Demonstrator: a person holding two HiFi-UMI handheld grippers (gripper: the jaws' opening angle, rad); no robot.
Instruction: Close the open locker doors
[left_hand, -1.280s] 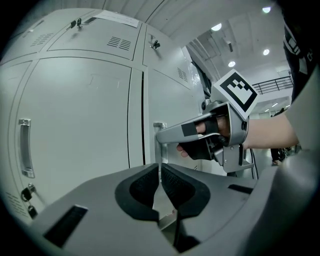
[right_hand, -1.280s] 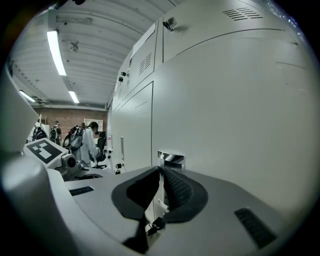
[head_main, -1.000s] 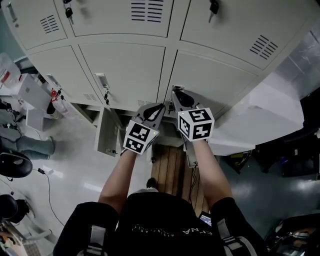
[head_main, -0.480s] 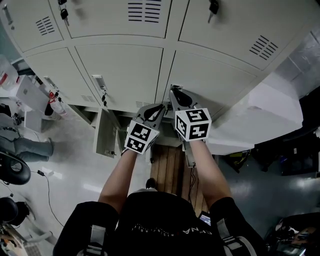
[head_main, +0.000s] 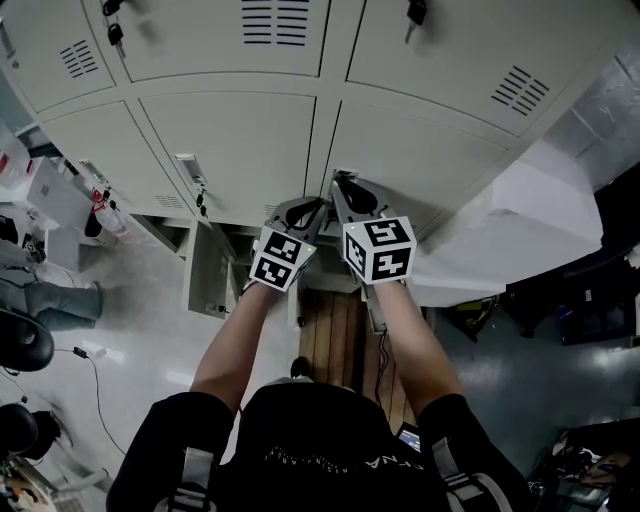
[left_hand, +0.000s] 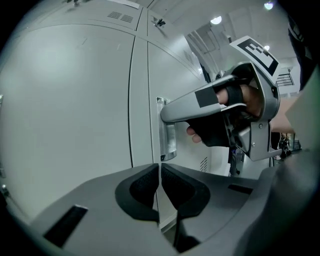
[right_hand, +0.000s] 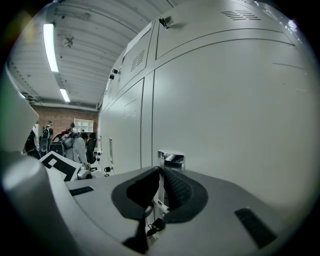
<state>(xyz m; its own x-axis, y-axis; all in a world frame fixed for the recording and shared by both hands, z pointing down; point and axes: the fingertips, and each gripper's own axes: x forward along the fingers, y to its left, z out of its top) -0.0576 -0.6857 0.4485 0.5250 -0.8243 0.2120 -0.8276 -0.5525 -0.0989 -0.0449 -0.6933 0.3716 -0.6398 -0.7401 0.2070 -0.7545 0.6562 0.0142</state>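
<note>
Grey lockers (head_main: 240, 130) fill the top of the head view. My right gripper (head_main: 340, 183) is shut on the chrome handle (left_hand: 167, 131) of the lower right door (head_main: 430, 160). The right gripper view shows that handle (right_hand: 171, 159) standing between the pads, with a key (right_hand: 155, 225) hanging below. The door looks close to flush with its neighbour. My left gripper (head_main: 302, 207) is shut with nothing in it, just left of the right one and pointing at the seam between the doors (left_hand: 134, 100). A small bottom door (head_main: 205, 280) hangs open to the left.
Another door handle with keys (head_main: 195, 180) sits to the left. A wooden board (head_main: 335, 325) lies on the floor at my feet. A white box (head_main: 520, 220) stands at the right. A person's legs (head_main: 45, 300) and a black chair (head_main: 20, 340) are at the left edge.
My left gripper has moved forward toward the lockers and closer beside the right gripper. The right gripper has stayed on the handle.
</note>
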